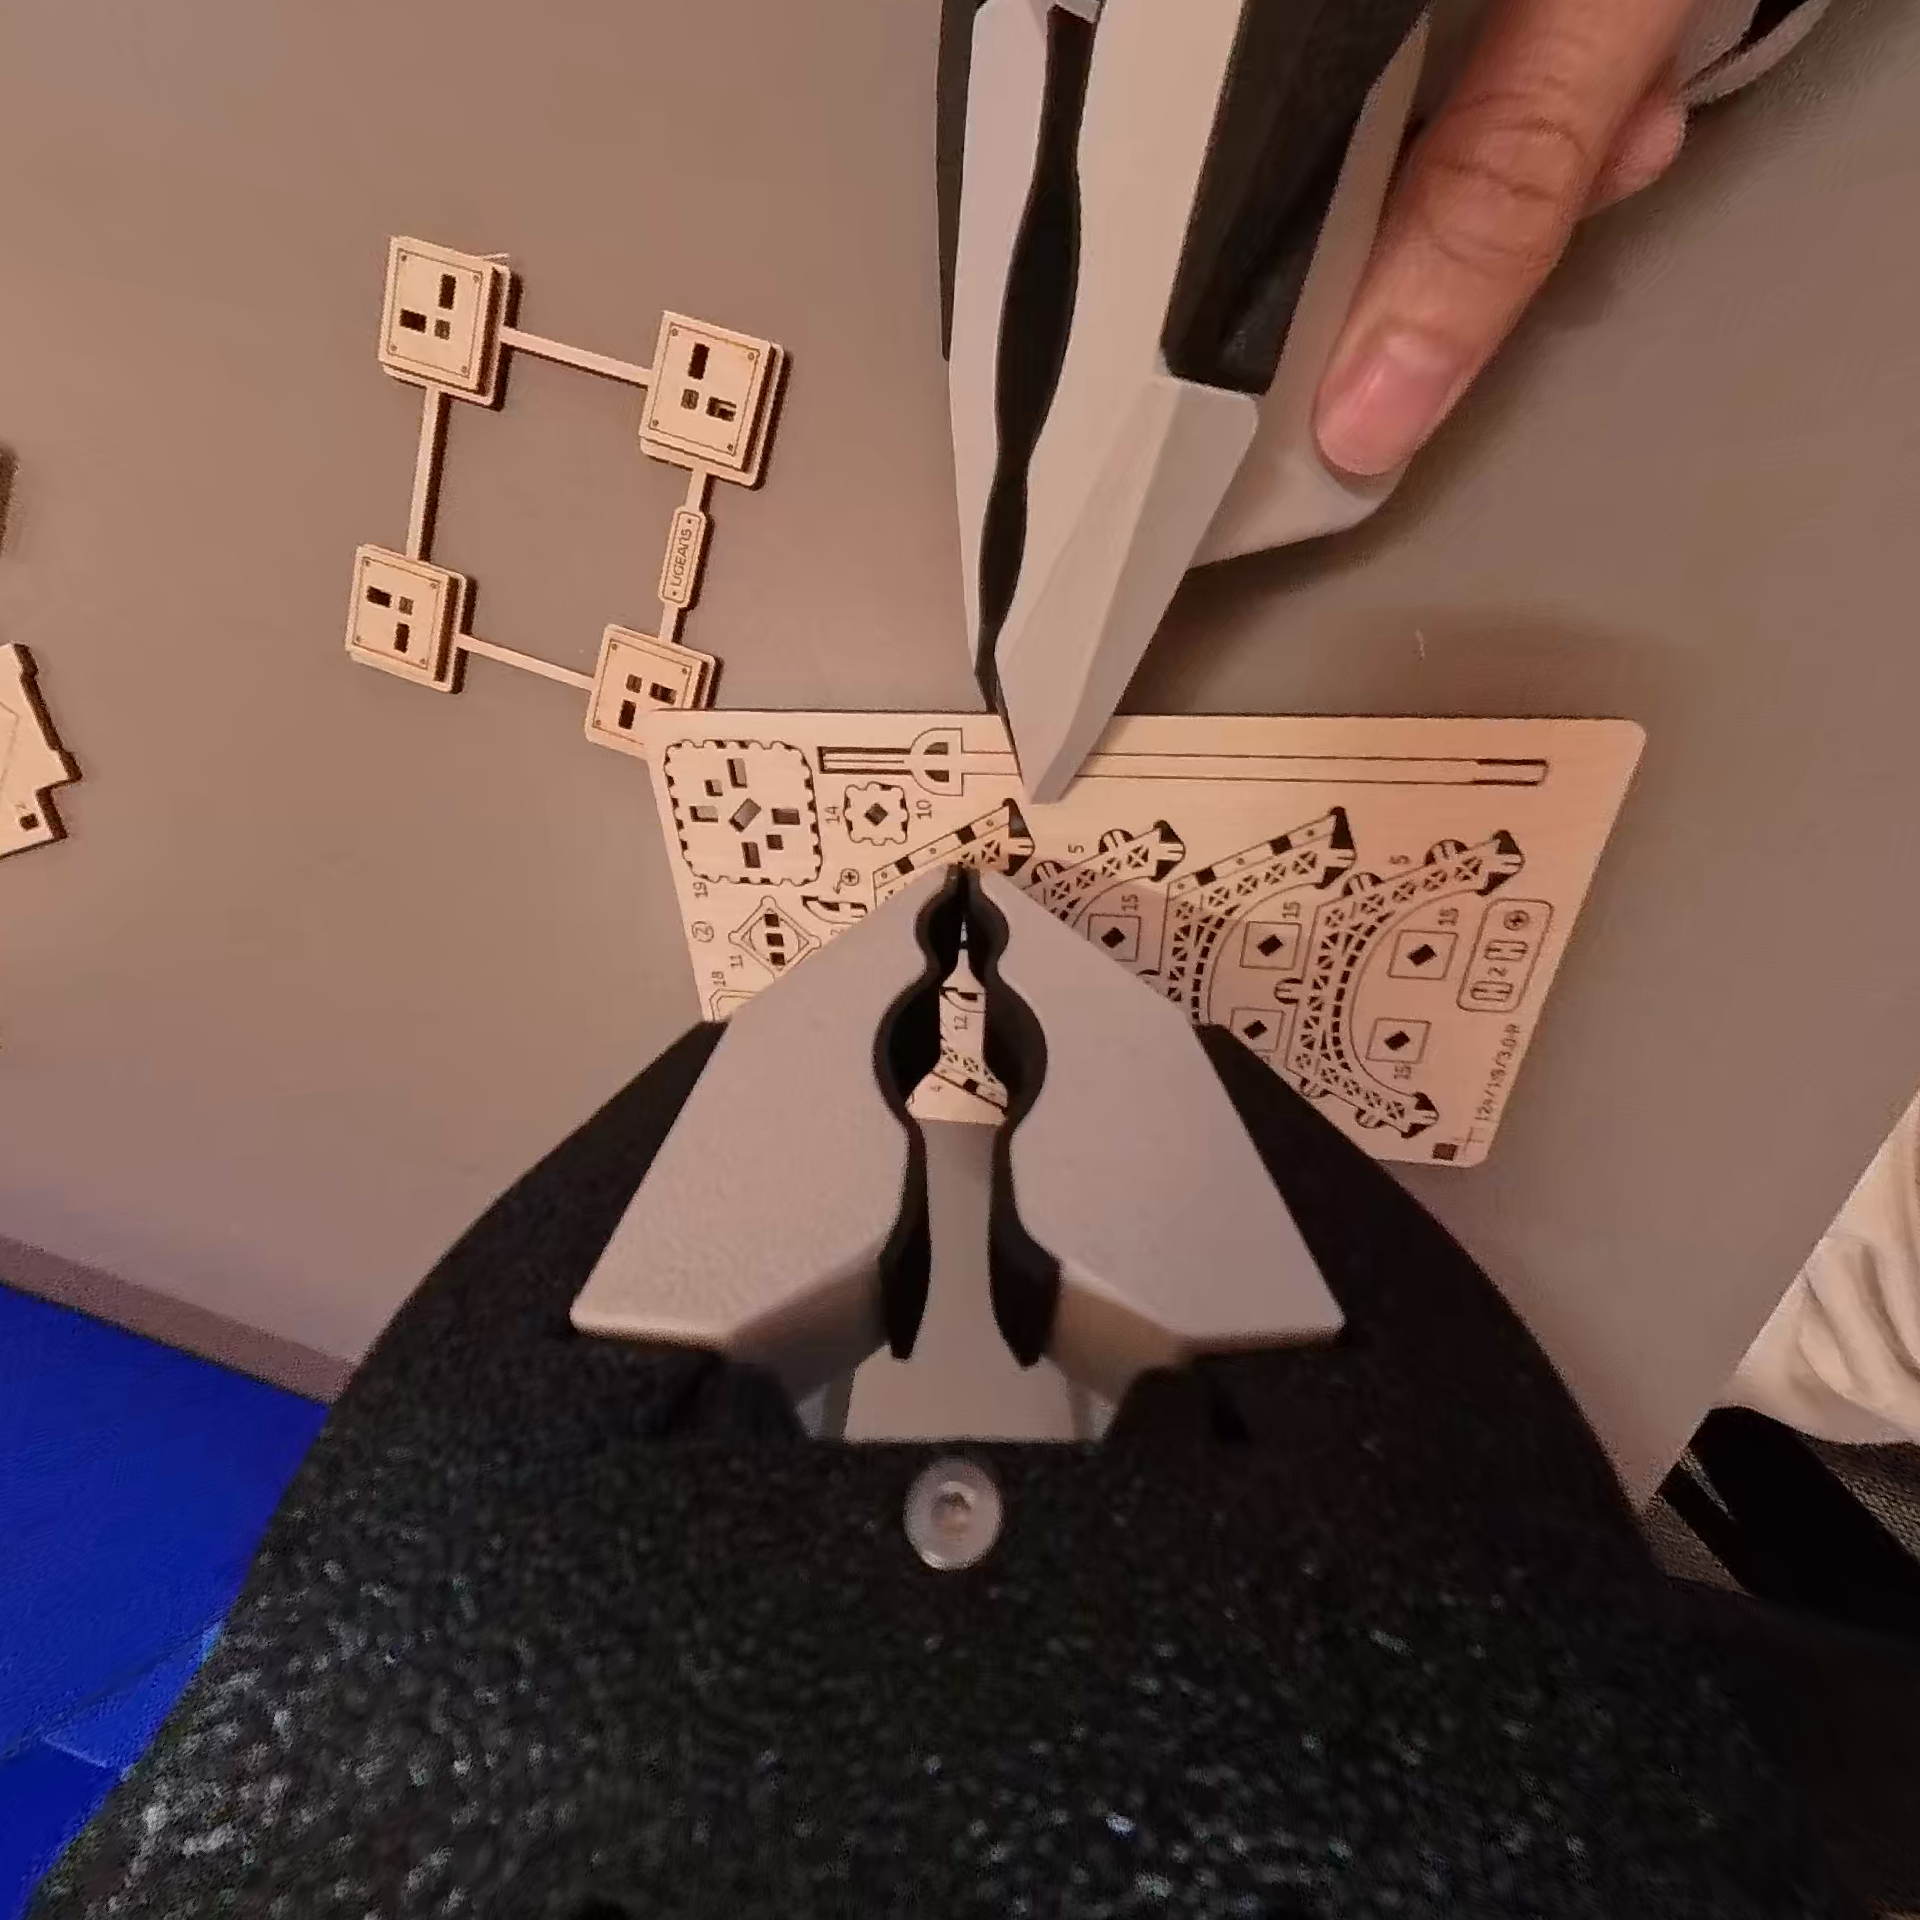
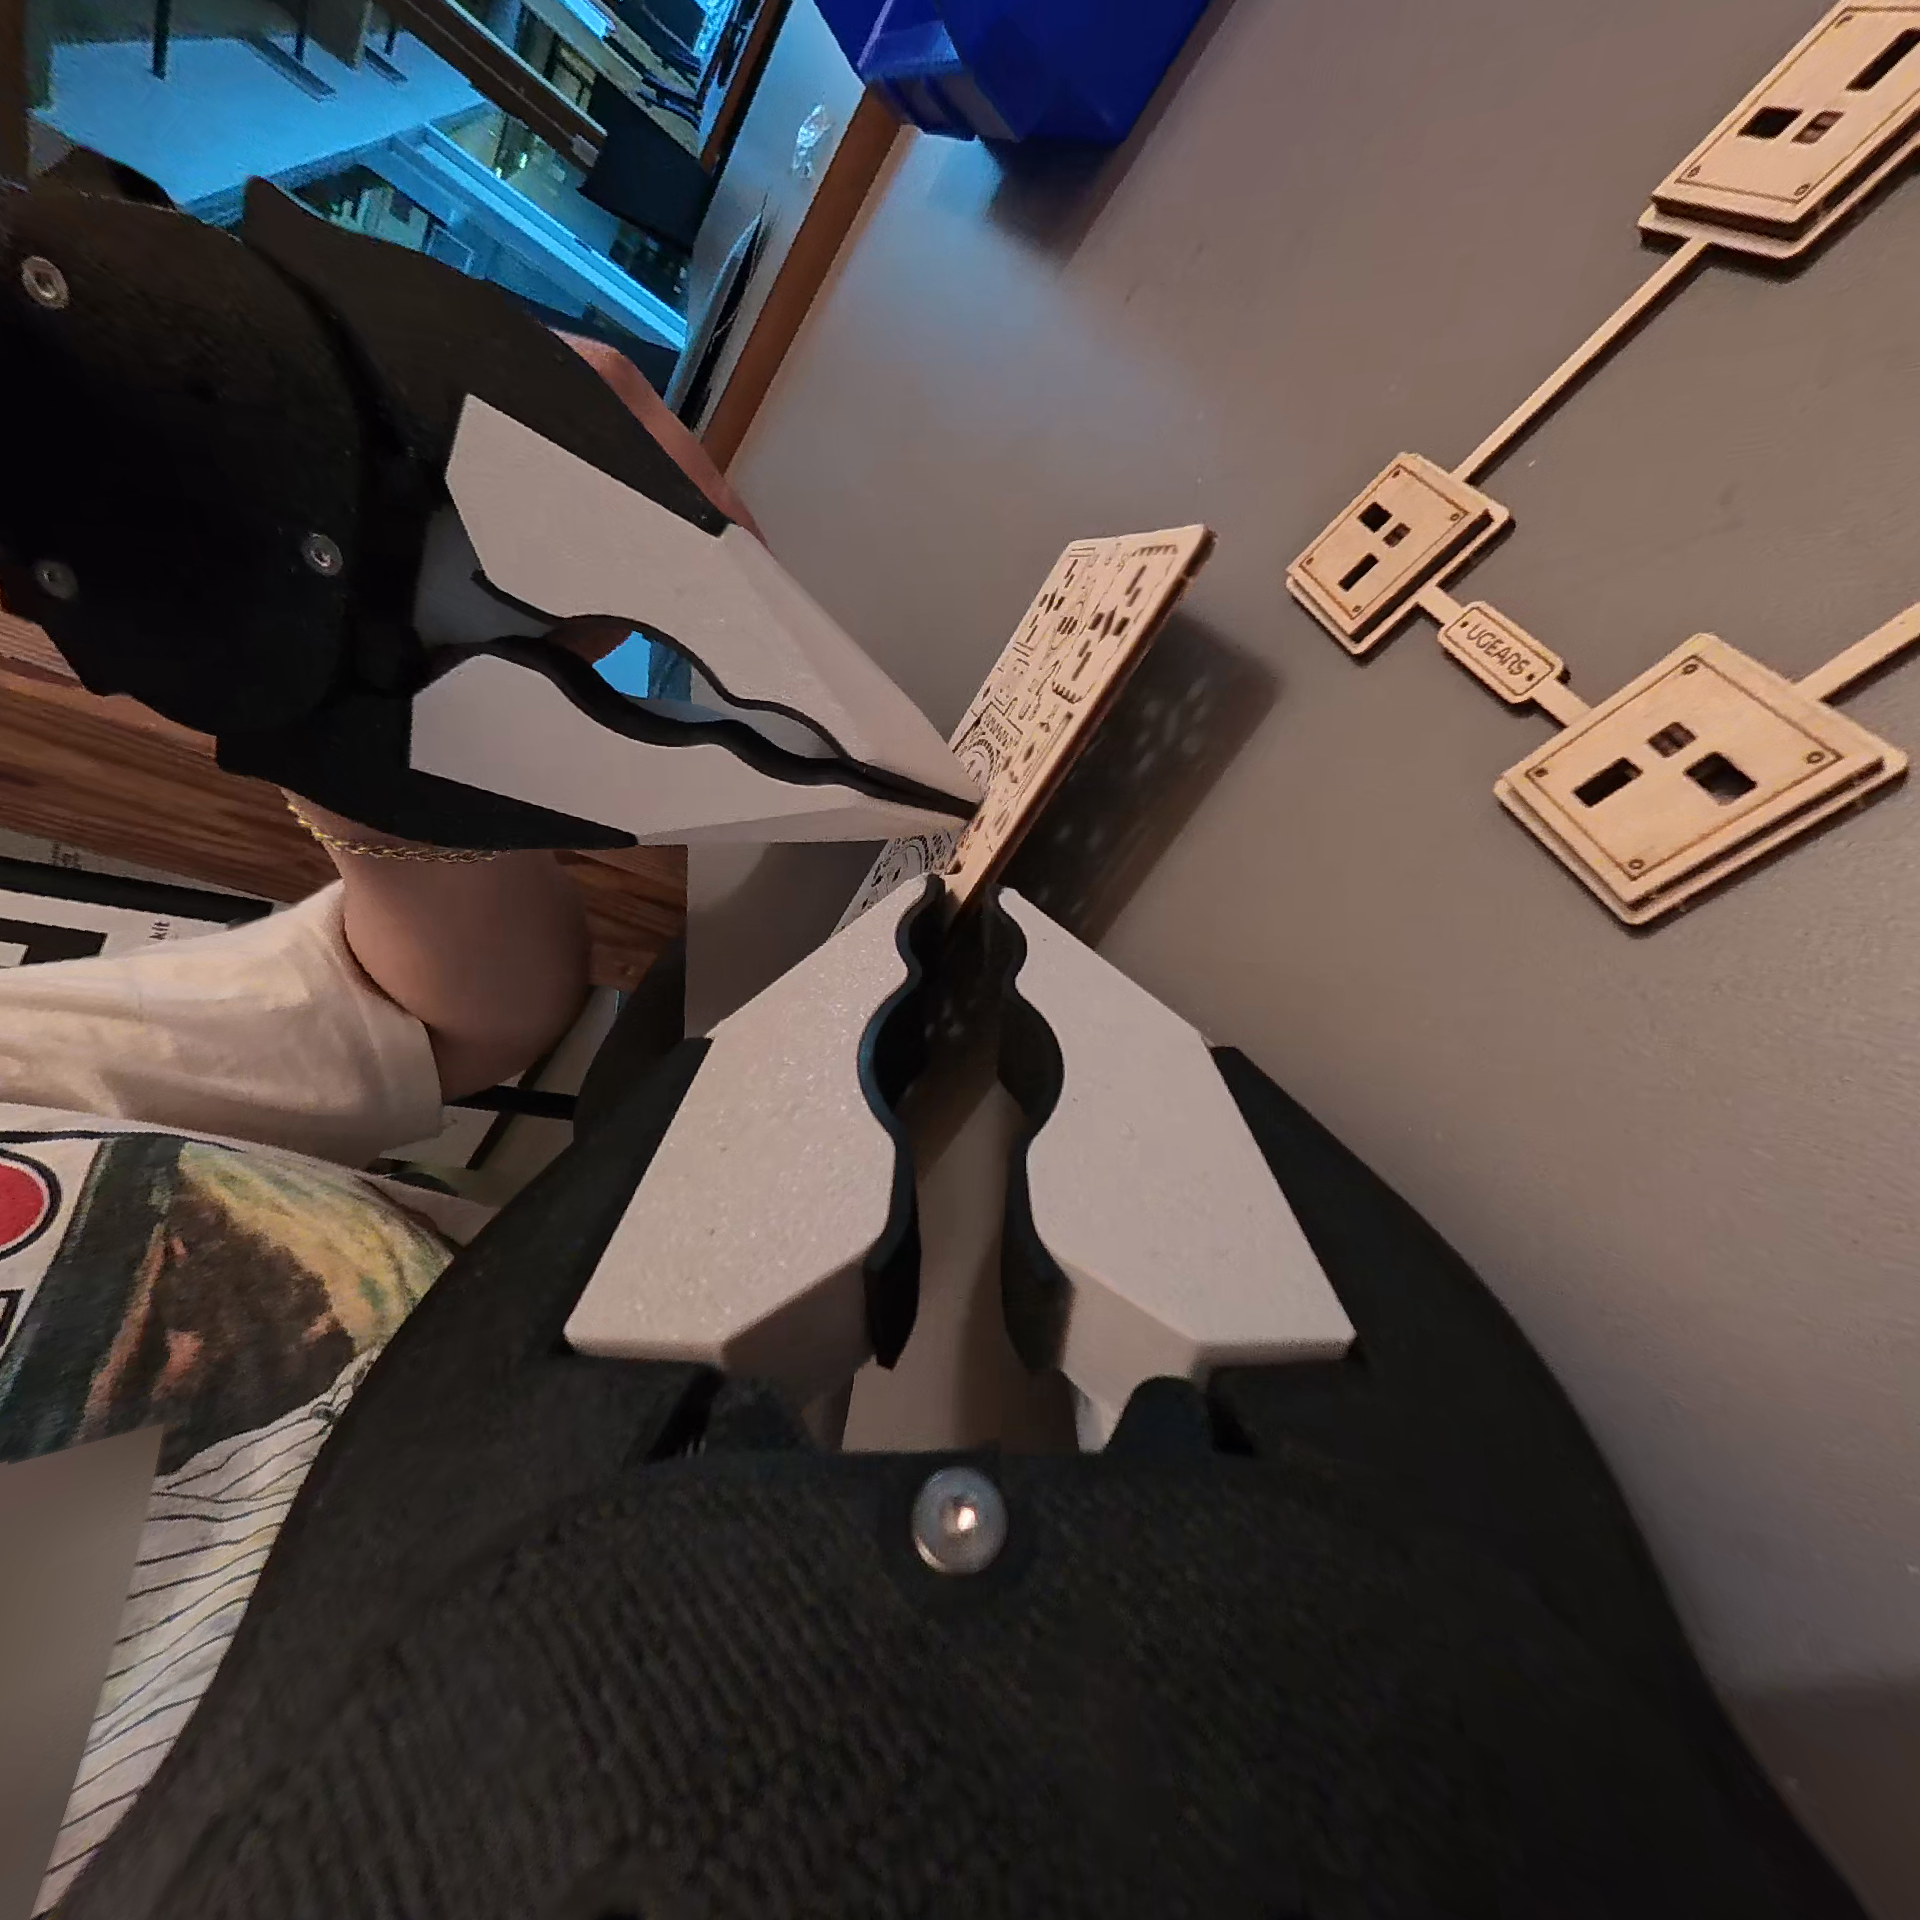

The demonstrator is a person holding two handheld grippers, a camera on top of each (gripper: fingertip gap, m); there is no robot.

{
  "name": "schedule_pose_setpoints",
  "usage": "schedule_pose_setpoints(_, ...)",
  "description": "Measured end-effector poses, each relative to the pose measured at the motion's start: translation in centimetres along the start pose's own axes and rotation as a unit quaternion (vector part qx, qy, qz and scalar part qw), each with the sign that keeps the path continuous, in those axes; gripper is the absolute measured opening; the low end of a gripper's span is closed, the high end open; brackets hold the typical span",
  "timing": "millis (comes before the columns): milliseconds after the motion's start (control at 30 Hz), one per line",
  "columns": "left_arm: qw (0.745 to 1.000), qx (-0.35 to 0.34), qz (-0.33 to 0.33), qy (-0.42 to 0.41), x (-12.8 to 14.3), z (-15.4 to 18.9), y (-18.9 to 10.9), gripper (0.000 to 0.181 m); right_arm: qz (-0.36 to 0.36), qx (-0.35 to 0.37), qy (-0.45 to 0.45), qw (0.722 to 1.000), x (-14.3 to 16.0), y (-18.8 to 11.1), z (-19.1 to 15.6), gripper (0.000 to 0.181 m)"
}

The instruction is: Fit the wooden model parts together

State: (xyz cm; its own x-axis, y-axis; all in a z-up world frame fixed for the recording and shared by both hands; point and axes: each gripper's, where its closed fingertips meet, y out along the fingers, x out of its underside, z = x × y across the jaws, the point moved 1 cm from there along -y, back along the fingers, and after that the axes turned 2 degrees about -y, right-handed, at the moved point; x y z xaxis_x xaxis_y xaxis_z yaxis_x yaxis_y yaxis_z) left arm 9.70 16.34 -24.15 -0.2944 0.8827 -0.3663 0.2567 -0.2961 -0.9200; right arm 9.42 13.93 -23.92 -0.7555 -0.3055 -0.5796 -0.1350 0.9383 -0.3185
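Observation:
A laser-cut wooden parts sheet is held up off the grey table. My right gripper is shut on one edge of the sheet, which stands tilted on edge in the right wrist view. In the left wrist view it comes in from above. My left gripper is shut, its tips pressed against the sheet's printed face near the cut-out parts; it also shows in the right wrist view. A wooden base frame of several square pads joined by thin bars lies flat on the table.
The base frame also shows at the right. Another wooden piece lies at the left edge. A blue bin stands beyond the table edge. A person's finger and a sleeved arm are close by. Only a small space, under 4 cm, lies between the two pairs of fingers. Left tips and right tips are each some 25 cm from the wooden piece.

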Motion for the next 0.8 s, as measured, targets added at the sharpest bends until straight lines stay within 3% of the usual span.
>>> schedule_pose_setpoints(167,1.0,0.004,0.012,0.001,-0.6,0.2,-0.4,0.0,0.001,-0.004,0.0,1.0,0.0,0.0,-0.1,0.005)
schedule_pose_setpoints(800,0.998,0.001,-0.056,0.041,-0.4,0.3,0.6,0.0,-0.004,0.018,0.008,1.0,0.1,0.1,0.5,0.005)
